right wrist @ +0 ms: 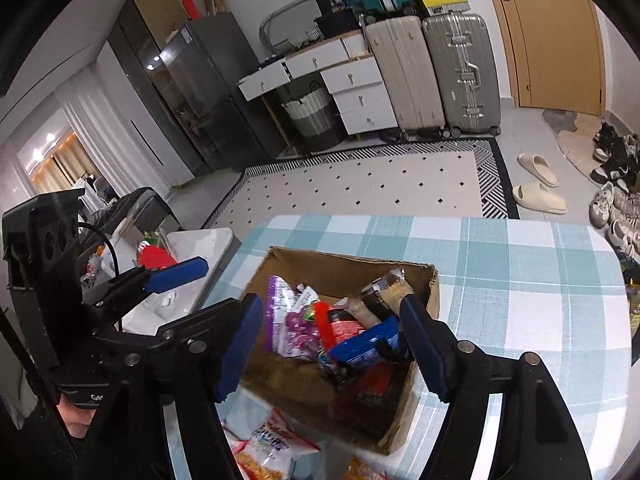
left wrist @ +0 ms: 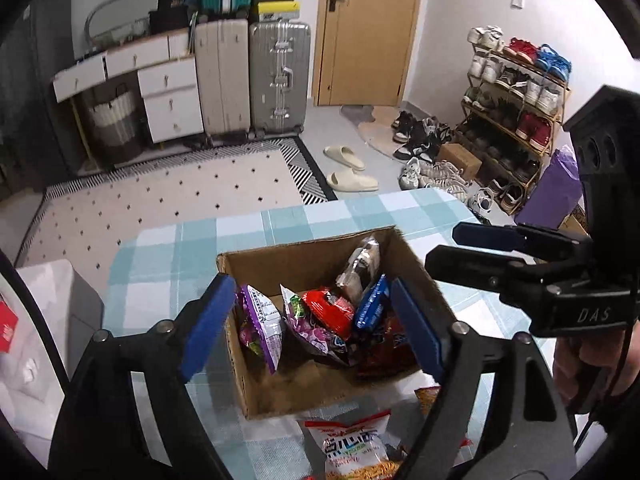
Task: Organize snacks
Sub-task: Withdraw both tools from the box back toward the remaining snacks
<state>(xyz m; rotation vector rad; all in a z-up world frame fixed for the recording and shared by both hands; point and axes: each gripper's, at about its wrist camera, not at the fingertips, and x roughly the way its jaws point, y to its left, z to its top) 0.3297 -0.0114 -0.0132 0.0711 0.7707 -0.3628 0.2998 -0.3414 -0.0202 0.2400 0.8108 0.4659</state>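
I am holding my left gripper [left wrist: 312, 324] and right gripper [right wrist: 332, 344] spread and empty above the cardboard box [left wrist: 256, 376] of snack packets on the checked table, and am reckoning the white noodle-snack bag [left wrist: 352, 448] just beside it wants a corner pinch.

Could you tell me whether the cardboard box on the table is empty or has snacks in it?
Partly filled: the cardboard box holds several snack packets.
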